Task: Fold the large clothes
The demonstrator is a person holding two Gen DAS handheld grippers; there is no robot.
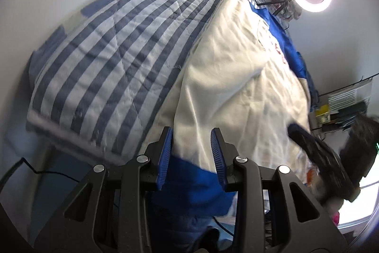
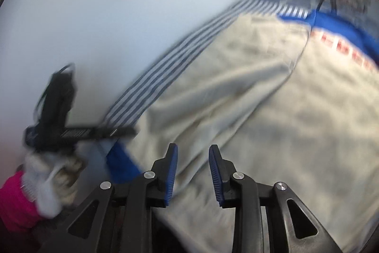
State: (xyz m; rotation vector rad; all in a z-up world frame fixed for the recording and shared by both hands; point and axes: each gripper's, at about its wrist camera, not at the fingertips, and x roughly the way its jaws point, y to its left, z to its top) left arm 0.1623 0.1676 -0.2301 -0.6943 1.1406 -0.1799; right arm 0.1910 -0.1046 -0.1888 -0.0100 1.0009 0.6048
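Both my claws gape empty: left gripper (image 1: 191,153), right gripper (image 2: 193,170). Cream garment (image 1: 236,87) lies spread on striped quilt (image 1: 113,58); folding looks barely begun.

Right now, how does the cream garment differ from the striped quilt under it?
The cream garment is plain with blue trim and red lettering; the striped quilt has blue-grey and white bands. The garment lies on top, wrinkled and partly folded over; the quilt is spread flatter beneath. Both are large cloths lying on the same bed.
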